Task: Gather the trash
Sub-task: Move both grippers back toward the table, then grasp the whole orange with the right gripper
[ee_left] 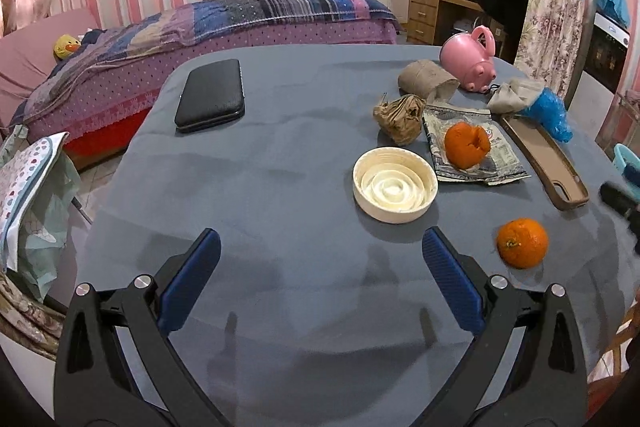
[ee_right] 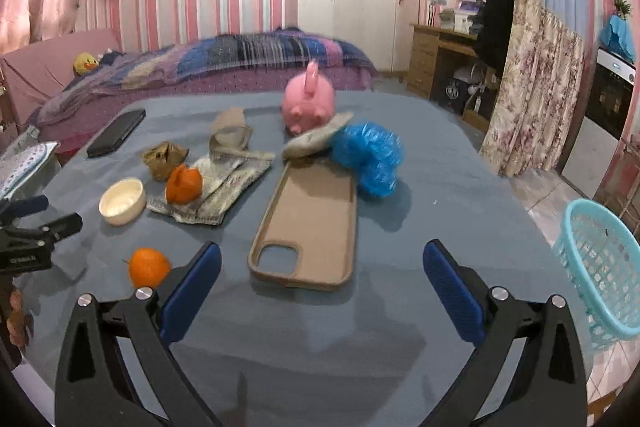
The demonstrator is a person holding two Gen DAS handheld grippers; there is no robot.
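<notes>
Nothing collected yet: my left gripper [ee_left: 320,259] and right gripper [ee_right: 322,267] hang released, empty; peel [ee_right: 183,183], wrappers [ee_right: 224,187], blue bag [ee_right: 370,159] crowd the surface's [ee_left: 280,155] far-right; basket [ee_right: 600,267] beyond its right edge looks empty.

Even indoor light, moderately bright, no glare. My fingers [ee_left: 452,279] cast soft double shadows on blue tablecloth [ee_left: 260,187]. Fisheye bends edges; corners vignetted black. Left view sharp; right view motion-blurred, bed [ee_right: 248,59] and pink pig [ee_right: 308,103] smeared.
</notes>
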